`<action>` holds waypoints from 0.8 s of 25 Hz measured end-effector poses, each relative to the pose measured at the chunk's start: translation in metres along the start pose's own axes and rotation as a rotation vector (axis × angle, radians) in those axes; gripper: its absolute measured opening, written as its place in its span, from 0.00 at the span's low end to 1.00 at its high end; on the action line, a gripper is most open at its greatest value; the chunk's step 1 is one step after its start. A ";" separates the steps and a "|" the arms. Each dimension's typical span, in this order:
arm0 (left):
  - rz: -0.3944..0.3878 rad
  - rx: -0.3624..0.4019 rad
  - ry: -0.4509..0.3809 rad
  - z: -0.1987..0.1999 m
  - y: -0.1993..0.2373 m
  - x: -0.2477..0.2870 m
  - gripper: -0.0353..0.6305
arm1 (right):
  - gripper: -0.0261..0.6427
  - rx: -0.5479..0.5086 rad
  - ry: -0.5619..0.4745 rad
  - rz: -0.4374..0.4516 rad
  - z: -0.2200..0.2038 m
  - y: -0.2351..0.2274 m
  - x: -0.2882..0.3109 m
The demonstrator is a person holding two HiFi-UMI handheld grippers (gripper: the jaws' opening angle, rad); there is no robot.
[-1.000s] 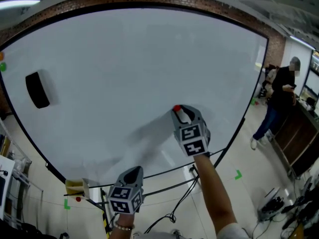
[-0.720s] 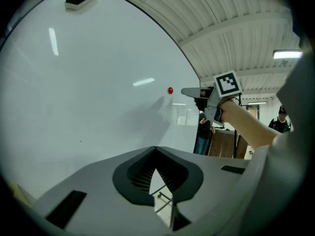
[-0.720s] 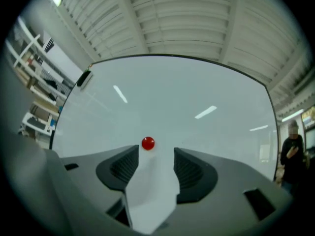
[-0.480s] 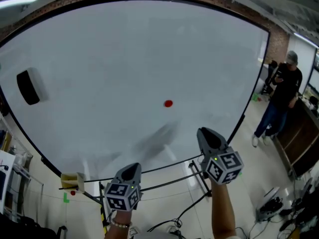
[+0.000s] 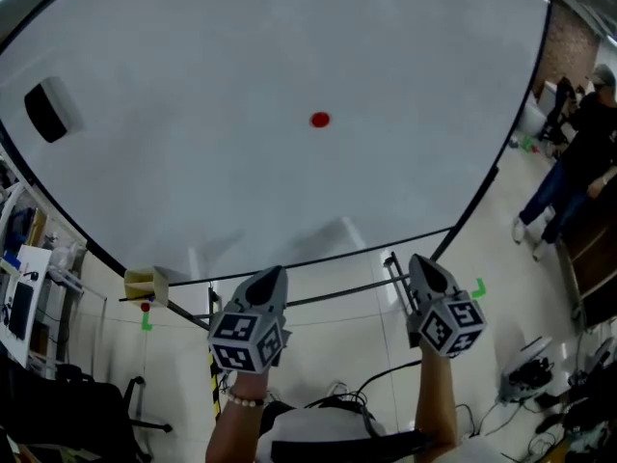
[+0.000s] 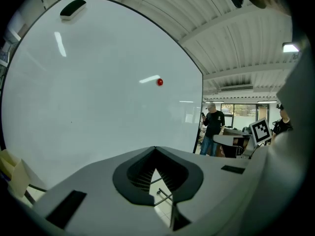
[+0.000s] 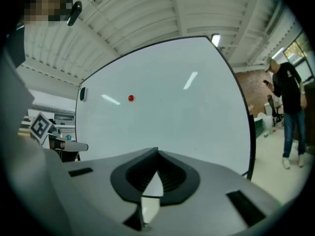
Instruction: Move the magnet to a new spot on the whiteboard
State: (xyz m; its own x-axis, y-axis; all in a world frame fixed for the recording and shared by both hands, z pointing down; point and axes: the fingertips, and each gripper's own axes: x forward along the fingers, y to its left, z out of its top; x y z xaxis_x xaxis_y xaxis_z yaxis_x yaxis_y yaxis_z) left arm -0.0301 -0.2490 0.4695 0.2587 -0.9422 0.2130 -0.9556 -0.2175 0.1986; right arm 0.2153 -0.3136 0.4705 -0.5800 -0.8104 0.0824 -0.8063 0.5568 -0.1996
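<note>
Whiteboard (image 5: 289, 46) fills the view, plain and clean, on a stand over a pale floor. Magnet (image 5: 320, 120) is stuck on the board face, roughly mid-board and a bit right of centre, well apart from the black eraser (image 5: 45, 111) near the far left edge. Nothing touches it.

Left gripper (image 5: 271, 278) and right gripper (image 5: 422, 262) both hang below the board's bottom edge, well apart from the magnet. Left: jaws pressed together at the tips, nothing in them. Right: jaws have just been closing, now together, nothing between them.

My read: placement looks done. Magnet holds on its own with no gripper on it. Can't confirm from this alone that the spot is a new one. Nothing obvious left to do except clear off.

Magnet itself: small, round, red, button-like. Reads as a solid dot against the white, no tilt visible, too small for more detail.
</note>
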 end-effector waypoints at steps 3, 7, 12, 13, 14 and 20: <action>-0.008 0.000 0.009 -0.008 -0.012 -0.008 0.04 | 0.04 0.028 0.021 -0.009 -0.021 0.004 -0.019; -0.029 0.001 0.008 -0.012 -0.018 -0.022 0.04 | 0.04 0.050 0.049 -0.019 -0.041 0.017 -0.040; -0.077 0.008 0.022 -0.026 -0.014 -0.058 0.04 | 0.04 0.068 0.071 -0.051 -0.072 0.059 -0.070; -0.087 0.009 0.025 -0.030 -0.011 -0.068 0.04 | 0.04 0.075 0.073 -0.056 -0.078 0.072 -0.076; -0.097 0.009 0.029 -0.033 -0.008 -0.078 0.04 | 0.04 0.081 0.075 -0.059 -0.083 0.085 -0.083; -0.174 0.001 0.051 -0.054 0.015 -0.149 0.04 | 0.04 0.053 0.106 -0.088 -0.113 0.190 -0.120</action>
State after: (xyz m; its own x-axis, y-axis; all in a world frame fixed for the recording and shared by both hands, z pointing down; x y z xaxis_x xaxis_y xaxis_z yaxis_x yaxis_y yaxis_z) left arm -0.0758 -0.0984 0.4923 0.4267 -0.8763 0.2238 -0.8961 -0.3762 0.2355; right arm 0.1185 -0.0899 0.5333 -0.5183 -0.8306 0.2036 -0.8492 0.4716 -0.2377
